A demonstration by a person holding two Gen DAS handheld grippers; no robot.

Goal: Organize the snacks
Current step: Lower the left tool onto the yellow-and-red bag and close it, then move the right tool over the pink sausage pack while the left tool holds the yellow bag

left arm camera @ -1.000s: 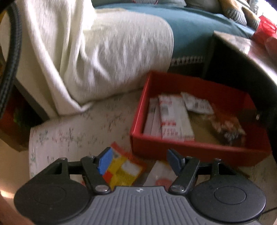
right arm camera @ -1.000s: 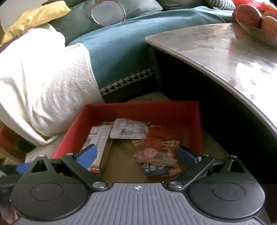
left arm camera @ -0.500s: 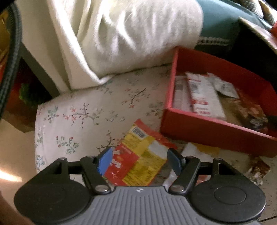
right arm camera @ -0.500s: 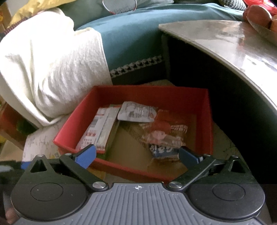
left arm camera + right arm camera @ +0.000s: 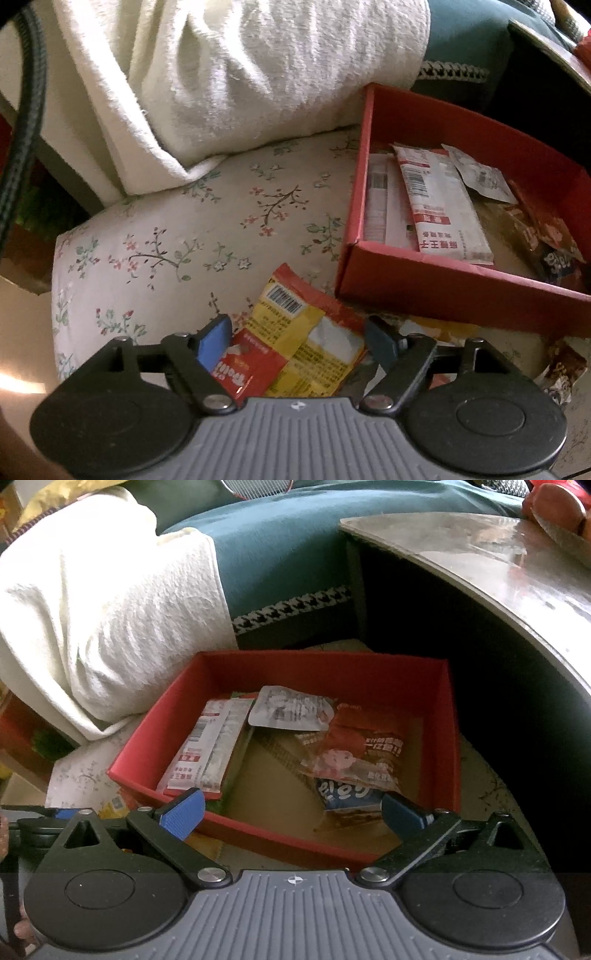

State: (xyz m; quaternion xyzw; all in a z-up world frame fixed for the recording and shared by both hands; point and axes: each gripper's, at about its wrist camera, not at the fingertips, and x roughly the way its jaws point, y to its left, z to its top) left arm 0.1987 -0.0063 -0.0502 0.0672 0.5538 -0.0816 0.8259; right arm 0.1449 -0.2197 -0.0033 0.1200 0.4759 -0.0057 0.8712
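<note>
A red box (image 5: pixel 436 284) sits on a floral cushion (image 5: pixel 184 236) and holds several snack packets, among them a long white-and-red packet (image 5: pixel 439 206). The box also shows in the right wrist view (image 5: pixel 280 843) with an orange-red packet (image 5: pixel 362 757) inside. A red-and-yellow snack packet (image 5: pixel 295 343) lies on the cushion in front of the box. My left gripper (image 5: pixel 299 341) is open and straddles this packet just above it. My right gripper (image 5: pixel 291 814) is open and empty over the box's near edge.
A white towel (image 5: pixel 221 74) drapes over a teal sofa (image 5: pixel 288 557) behind the cushion. A dark table with a shiny top (image 5: pixel 517 579) stands to the right of the box. More wrappers (image 5: pixel 565 369) lie at the cushion's right front.
My left gripper has swung left and down, away from the box, until the red-and-yellow packet sits between its fingers. My right gripper has pulled back and risen a little over the box.
</note>
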